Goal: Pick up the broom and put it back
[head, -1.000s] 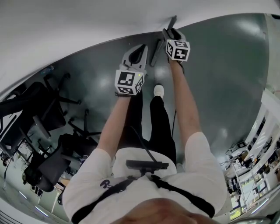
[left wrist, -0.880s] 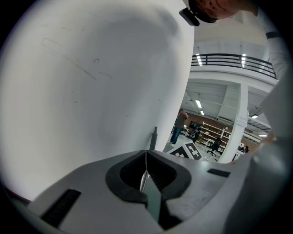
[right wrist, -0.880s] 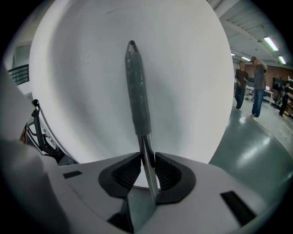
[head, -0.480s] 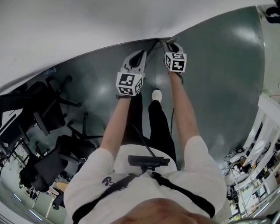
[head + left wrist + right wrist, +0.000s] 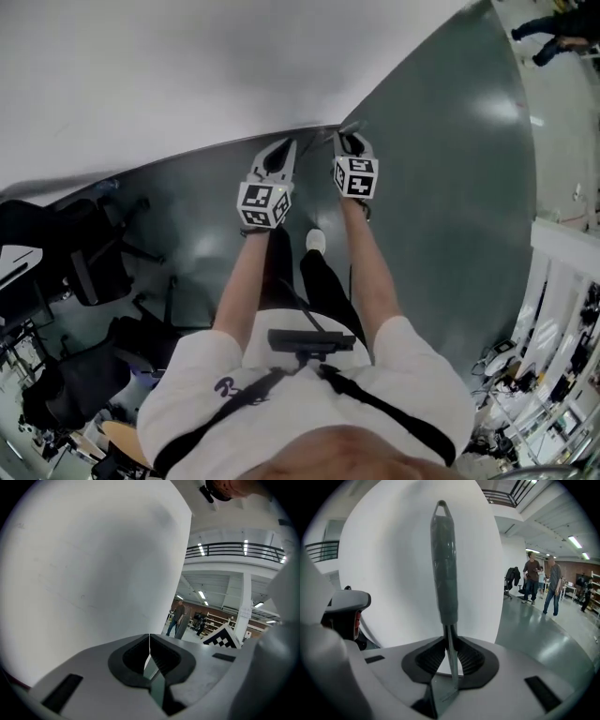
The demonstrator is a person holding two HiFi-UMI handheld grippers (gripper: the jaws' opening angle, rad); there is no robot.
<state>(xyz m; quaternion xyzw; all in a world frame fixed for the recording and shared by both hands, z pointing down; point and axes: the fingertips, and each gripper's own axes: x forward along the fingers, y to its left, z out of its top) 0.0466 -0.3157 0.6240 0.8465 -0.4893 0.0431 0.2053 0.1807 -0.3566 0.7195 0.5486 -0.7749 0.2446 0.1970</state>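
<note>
The broom's handle (image 5: 444, 564) stands upright in the right gripper view: a grey-green grip with a hanging loop on top and a thin metal shaft below. My right gripper (image 5: 449, 641) is shut on that shaft; its jaws have just been closing, and the shaft is between the pads. In the head view the right gripper (image 5: 349, 142) is raised close to the white wall (image 5: 187, 75), and the broom barely shows there. My left gripper (image 5: 281, 155) hangs beside it, a little to the left. Its jaws (image 5: 149, 637) are shut with nothing between them. The broom's head is hidden.
The white wall (image 5: 93, 564) fills most of both gripper views. Grey-green floor (image 5: 441, 141) stretches to the right. Several black office chairs (image 5: 84, 262) stand at the left. People (image 5: 532, 581) stand far off in the hall. The left gripper's body (image 5: 344, 611) shows at the right view's left edge.
Both grippers have risen from near the floor toward the white wall. The broom's handle has come up with the right gripper.
</note>
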